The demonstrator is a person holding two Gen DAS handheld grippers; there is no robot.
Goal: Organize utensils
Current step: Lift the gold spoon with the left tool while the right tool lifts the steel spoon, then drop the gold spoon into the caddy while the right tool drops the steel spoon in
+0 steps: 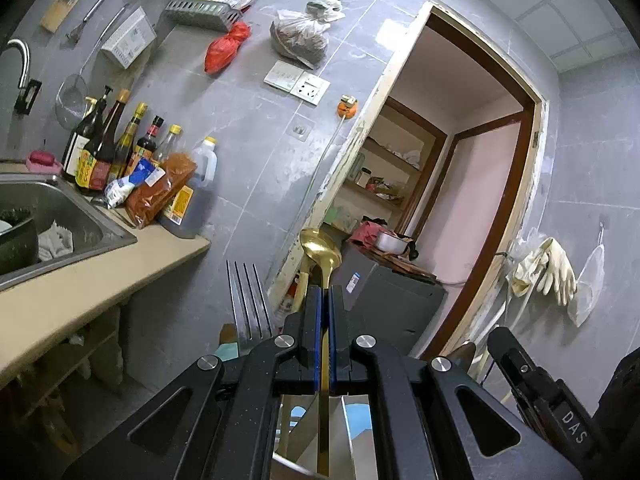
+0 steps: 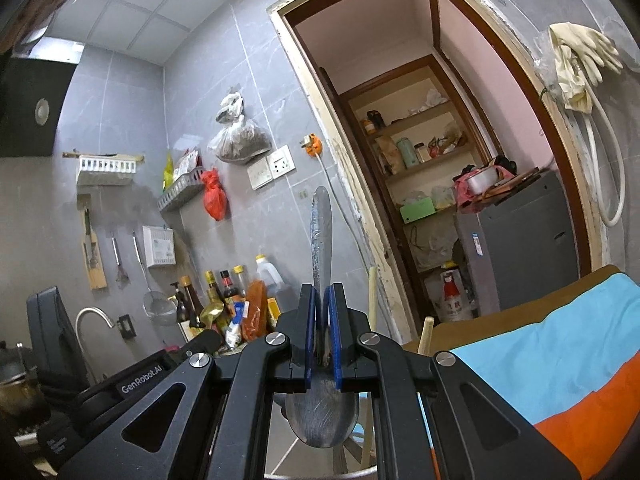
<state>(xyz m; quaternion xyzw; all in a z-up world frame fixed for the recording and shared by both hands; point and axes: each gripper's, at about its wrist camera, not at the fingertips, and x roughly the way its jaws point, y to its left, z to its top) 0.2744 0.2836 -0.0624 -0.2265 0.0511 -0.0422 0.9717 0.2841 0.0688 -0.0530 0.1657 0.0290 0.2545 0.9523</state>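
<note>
Gold spoon (image 1: 322,256) pinched in your left gripper (image 1: 324,300), bowl beyond jaws; your right gripper (image 2: 323,300) clamps steel spoon (image 2: 322,412), bowl behind jaws.

A row of sauce bottles (image 1: 108,140) stands at the counter's (image 1: 80,280) back edge beside the steel sink (image 1: 60,216). A red bag (image 1: 226,46) hangs on the tiled wall, and pale rubber gloves (image 1: 548,268) hang right of the doorway (image 1: 460,184).

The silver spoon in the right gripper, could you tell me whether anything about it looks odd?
Yes: the silver spoon is held upside down, bowl hanging below the jaws and handle pointing up. The left gripper's gold spoon stands bowl up.
</note>
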